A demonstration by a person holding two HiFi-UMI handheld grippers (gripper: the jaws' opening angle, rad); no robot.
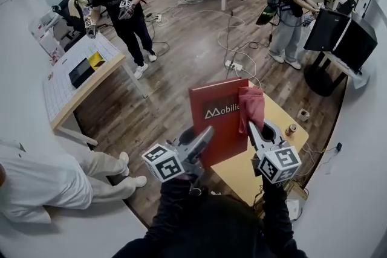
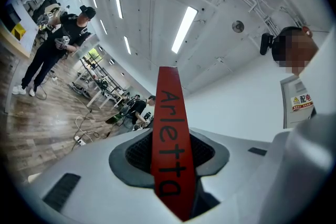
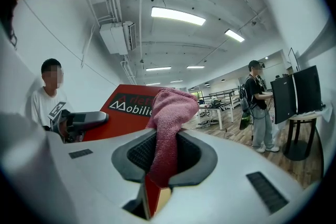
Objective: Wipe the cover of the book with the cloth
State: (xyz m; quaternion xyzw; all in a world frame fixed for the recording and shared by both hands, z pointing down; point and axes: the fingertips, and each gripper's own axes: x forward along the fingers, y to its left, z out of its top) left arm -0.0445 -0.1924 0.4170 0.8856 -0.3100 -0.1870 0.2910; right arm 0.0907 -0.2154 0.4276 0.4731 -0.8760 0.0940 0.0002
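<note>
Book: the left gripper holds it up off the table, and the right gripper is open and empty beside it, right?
Not quite. The right gripper is not open or empty: the right gripper view shows its jaws shut on the pink cloth. The rest stands: the left gripper holds the red book up off the table.

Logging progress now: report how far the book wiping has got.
Done: the left tool grips the red book by its edge, held up over the table; the right tool clamps the pink cloth. In hand: the cloth is at the cover's right edge; contact is unclear. Left: wiping across the rest of the cover.
</note>
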